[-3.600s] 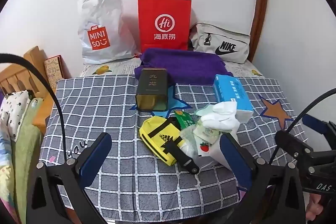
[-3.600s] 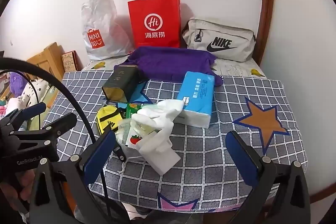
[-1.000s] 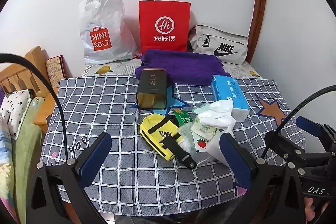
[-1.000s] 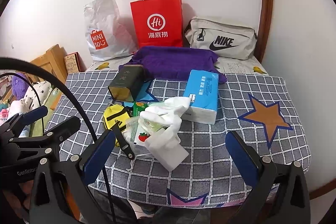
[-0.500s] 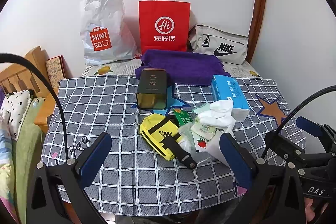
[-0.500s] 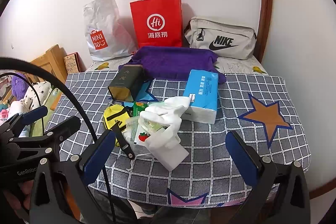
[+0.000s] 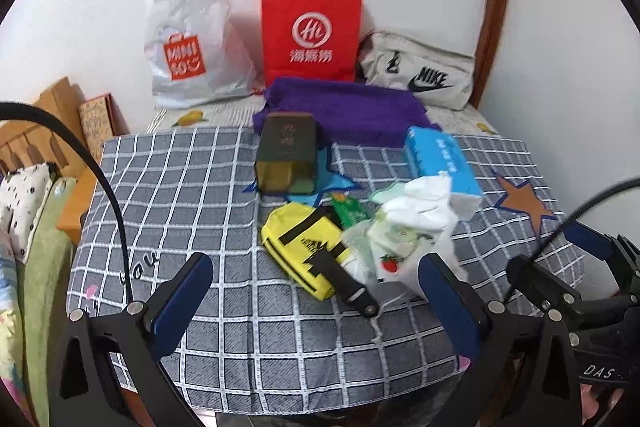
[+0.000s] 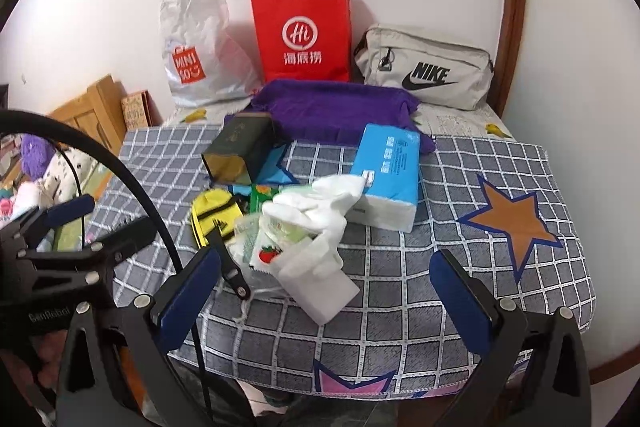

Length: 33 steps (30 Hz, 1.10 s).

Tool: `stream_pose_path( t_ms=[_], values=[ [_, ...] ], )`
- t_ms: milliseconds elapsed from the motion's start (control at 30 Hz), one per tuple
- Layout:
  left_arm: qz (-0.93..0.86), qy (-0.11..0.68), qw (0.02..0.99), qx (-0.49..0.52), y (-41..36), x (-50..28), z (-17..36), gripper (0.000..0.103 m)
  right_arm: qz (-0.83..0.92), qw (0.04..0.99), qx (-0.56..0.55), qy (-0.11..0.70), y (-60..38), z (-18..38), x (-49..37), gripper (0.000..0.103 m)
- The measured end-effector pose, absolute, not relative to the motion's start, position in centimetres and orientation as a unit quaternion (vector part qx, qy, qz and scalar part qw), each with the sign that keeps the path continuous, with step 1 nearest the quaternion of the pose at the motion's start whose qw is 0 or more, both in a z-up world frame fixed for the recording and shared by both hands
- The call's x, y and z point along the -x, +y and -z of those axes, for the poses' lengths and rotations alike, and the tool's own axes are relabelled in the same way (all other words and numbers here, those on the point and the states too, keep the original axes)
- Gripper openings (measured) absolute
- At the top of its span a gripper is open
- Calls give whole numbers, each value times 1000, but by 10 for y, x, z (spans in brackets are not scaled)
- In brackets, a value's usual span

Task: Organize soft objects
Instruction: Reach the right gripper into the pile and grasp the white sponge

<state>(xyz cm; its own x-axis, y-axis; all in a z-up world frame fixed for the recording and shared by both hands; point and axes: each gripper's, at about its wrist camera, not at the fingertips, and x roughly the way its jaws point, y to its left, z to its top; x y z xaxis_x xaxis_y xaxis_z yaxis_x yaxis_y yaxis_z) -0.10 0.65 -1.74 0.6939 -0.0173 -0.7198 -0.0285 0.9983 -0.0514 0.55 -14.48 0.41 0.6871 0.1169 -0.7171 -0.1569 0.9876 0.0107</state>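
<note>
While both grippers, left gripper [image 7: 314, 301] and right gripper [image 8: 334, 297], hang spread wide at frame bottom, the white socks [image 8: 320, 207] lie mid-frame beside an Adidas pouch [image 7: 300, 247]; up top: MINISO bag [image 7: 188, 39], red "Hi" bag [image 7: 310, 31], Nike bag [image 8: 428, 73].

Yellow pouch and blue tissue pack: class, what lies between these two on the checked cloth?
Between the yellow pouch and the blue tissue pack lies a heap: white socks atop clear-wrapped packets. The right wrist view shows it best.
</note>
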Motion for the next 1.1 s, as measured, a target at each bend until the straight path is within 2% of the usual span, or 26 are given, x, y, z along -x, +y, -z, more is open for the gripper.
stream_pose_path(
  t_ms=[467,900,1000,1100],
  values=[
    [-18,449,891,61,30,-27,70,103,-107,891,45,440,-146,88,-37,100],
    [-9,467,881,79,32,-49,93,103,-144,870,6,471,-158,127,-62,100],
    [-12,473,877,86,36,-54,99,103,-149,874,-1,463,-160,130,-67,99],
    [1,476,874,91,41,-58,106,103,-167,875,-8,455,-158,132,-68,89]
  ],
)
